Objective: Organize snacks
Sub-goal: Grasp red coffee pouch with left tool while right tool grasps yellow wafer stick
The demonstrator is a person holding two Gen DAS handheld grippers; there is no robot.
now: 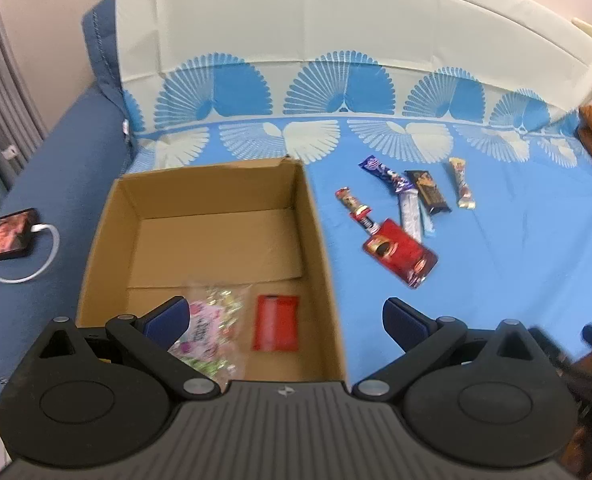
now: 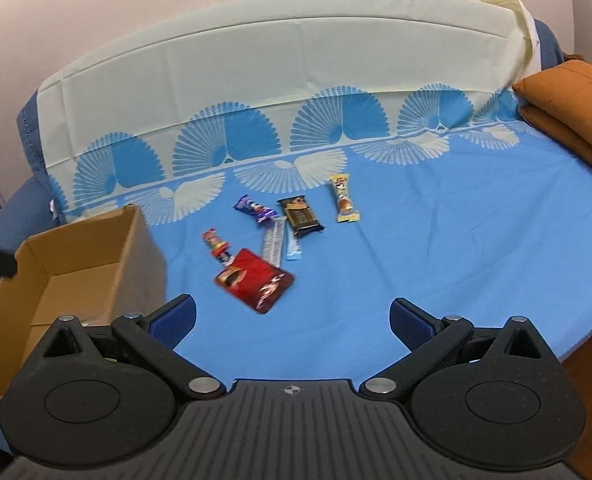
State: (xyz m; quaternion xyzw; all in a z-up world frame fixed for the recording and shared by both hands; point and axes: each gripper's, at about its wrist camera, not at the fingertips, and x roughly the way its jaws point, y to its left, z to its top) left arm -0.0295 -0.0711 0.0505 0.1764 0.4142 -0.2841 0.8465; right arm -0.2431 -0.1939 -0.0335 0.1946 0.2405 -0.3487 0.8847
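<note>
Two snacks boxed; both my grippers' jaws gape empty, so my right gripper (image 2: 292, 320) should straddle the red pouch (image 2: 254, 280) squarely, then lift towards the cardboard box (image 2: 96, 248).

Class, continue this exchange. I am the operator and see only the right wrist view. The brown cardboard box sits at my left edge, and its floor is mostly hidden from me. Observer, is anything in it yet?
Observer: Yes. A clear bag of pink and green sweets lies on the floor of the brown cardboard box, at its near end.
Operator: Anything else inside?
Observer: A flat red packet lies beside that bag, on its right.
Operator: Where is the left gripper?
Observer: The left gripper hangs over the box's near right corner, jaws wide open and holding nothing.
</note>
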